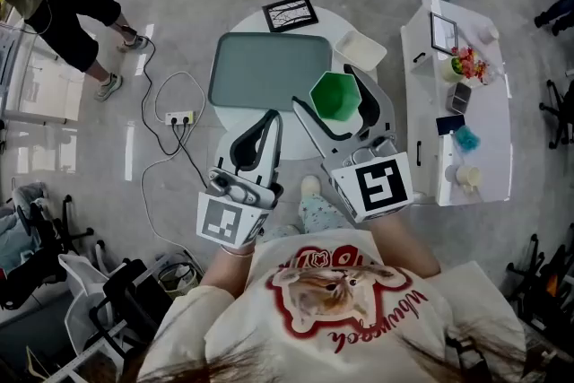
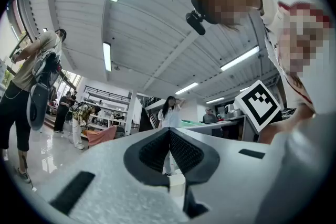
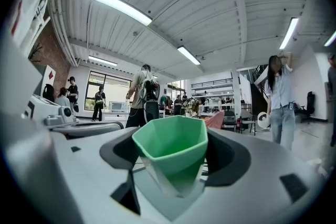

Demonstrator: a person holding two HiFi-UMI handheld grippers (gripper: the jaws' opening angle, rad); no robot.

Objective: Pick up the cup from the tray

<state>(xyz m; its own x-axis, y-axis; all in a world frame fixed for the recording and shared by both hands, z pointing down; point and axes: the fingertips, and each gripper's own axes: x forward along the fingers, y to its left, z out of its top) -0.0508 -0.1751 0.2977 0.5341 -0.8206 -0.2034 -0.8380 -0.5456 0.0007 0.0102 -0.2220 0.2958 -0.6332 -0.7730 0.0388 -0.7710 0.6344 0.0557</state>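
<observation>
**Green cup in the right tool, beside the tray**

The right tool (image 1: 327, 89) is clamped on a green cup (image 1: 337, 94), one jaw on either side of its faceted wall. In the right gripper view the cup sits mouth-up between the dark jaw pads. From the head view it shows at the right near corner of the grey-green tray (image 1: 269, 72), which lies on a round white counter (image 1: 336, 21).

The left tool (image 1: 267, 123) hangs at the tray's near edge, its jaws pressed together with nothing between them.

At the far edge of the round counter lies a black-framed picture (image 1: 290, 13). A white square dish (image 1: 360, 49) sits just right of the tray. Further right stands a second, long white counter (image 1: 489, 130) with small items on it. On the floor to the left lies a power strip (image 1: 179, 117) with cables.

As for writing, the square markers (image 1: 384, 186) on both tools carry black-and-white patterns, not words. The person's shirt (image 1: 341, 300) has a cat picture ringed in red, with red lettering that appears upside down from here; I cannot read it.
</observation>
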